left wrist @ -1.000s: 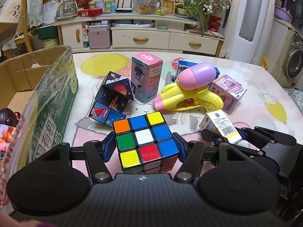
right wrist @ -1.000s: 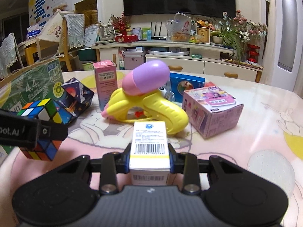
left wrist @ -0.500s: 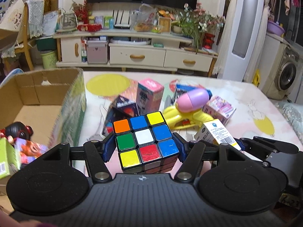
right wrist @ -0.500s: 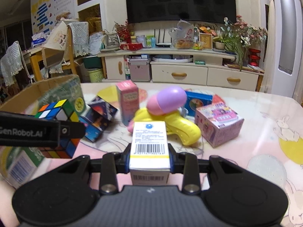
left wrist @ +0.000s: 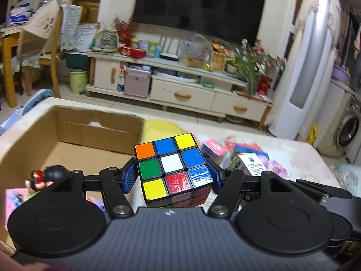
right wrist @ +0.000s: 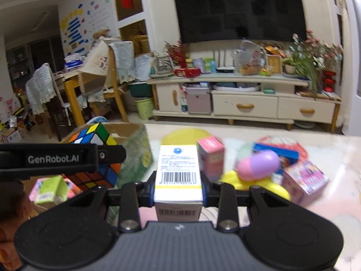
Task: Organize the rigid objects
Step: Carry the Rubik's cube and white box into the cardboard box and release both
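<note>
Both claws are pinching something, the left gripper (left wrist: 173, 179) a puzzle cube (left wrist: 174, 166) and the right gripper (right wrist: 178, 193) a small white carton (right wrist: 178, 176), so I think each should get fully over the cardboard box (left wrist: 67, 124) before letting go.

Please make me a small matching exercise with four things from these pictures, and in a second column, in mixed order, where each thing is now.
Things:
1. puzzle cube
2. white barcode box
3. yellow and purple toy
4. green carton

Places:
A. lying on the table
B. inside the cardboard box
C. held in the left gripper
D. held in the right gripper

Pairs: 1-C, 2-D, 3-A, 4-B
</note>
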`<state>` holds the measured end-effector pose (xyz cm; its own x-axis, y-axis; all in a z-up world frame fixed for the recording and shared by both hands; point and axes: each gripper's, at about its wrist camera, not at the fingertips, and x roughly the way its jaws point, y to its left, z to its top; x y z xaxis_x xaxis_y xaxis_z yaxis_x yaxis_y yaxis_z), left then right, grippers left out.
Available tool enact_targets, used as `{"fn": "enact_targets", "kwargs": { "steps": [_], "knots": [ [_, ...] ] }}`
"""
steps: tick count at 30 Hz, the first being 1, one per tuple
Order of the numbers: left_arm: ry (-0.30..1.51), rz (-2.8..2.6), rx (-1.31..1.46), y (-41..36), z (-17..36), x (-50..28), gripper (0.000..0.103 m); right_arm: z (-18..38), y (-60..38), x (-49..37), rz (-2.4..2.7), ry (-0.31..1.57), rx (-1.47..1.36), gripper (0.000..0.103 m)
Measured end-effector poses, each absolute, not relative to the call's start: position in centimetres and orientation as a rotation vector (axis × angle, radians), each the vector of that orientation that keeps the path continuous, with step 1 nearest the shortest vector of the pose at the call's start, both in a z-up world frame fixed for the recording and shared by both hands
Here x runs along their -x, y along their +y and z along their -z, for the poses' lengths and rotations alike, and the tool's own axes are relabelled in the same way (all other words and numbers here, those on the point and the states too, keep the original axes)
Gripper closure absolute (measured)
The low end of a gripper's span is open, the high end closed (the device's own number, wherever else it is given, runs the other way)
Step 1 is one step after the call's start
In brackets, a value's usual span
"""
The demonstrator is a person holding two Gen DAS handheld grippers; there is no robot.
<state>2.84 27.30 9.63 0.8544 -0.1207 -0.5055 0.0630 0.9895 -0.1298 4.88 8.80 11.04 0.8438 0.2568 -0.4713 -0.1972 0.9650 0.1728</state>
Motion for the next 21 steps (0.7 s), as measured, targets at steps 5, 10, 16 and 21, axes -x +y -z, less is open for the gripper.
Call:
{"fn": "enact_targets", "kwargs": {
  "steps": [5,10,16,21],
  "knots": [
    [0.506,0.052,0.146,29.4,-10.8,-2.9,0.025,-12.9,11.9,-6.2,-0.312,0.475,-0.110,0.070],
    [0.490,-0.035,0.171,31.9,-11.1,-3.2,0.025,-13.9,15.1,-7.7,-0.377,0.453,-0.076,0.070],
    [0.503,-0.138,0.226,34.6,-11.0,-4.0,0.025,-13.6,18.3,-10.1,-0.445,0.467,-0.059,0.070],
    [0.536,-0.212,0.270,36.3,-10.7,-5.2,0.025,-12.8,21.1,-11.6,-0.488,0.504,-0.021,0.069]
  ]
}}
